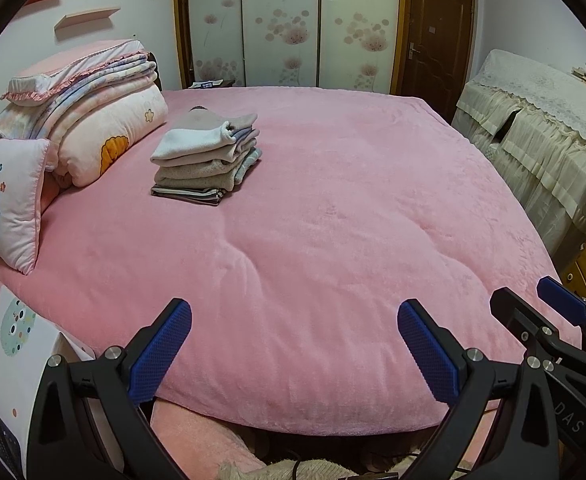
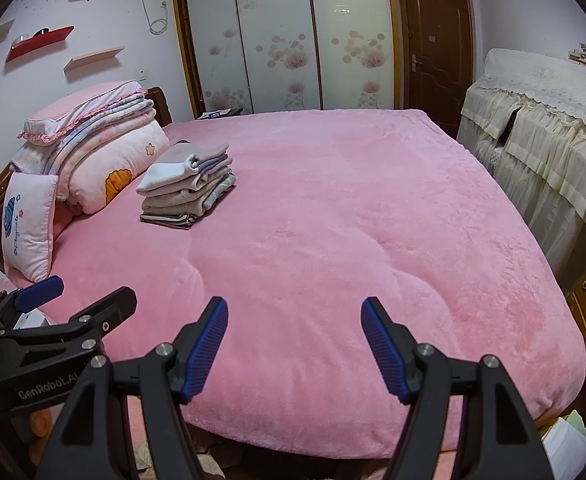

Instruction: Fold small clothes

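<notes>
Both left gripper [image 1: 295, 344] and right gripper [image 2: 295, 344] wide open, empty; stack of folded clothes [image 1: 207, 156] looks soft, light, floppy—grasp by hems.

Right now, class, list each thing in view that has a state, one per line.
Stack of small clothes: folded, piled on the bed.
Left claw: open, empty.
Right claw: open, empty.
Bedding pile: folded, at the headboard.
Brown door: closed.
Wardrobe doors: closed.
</notes>
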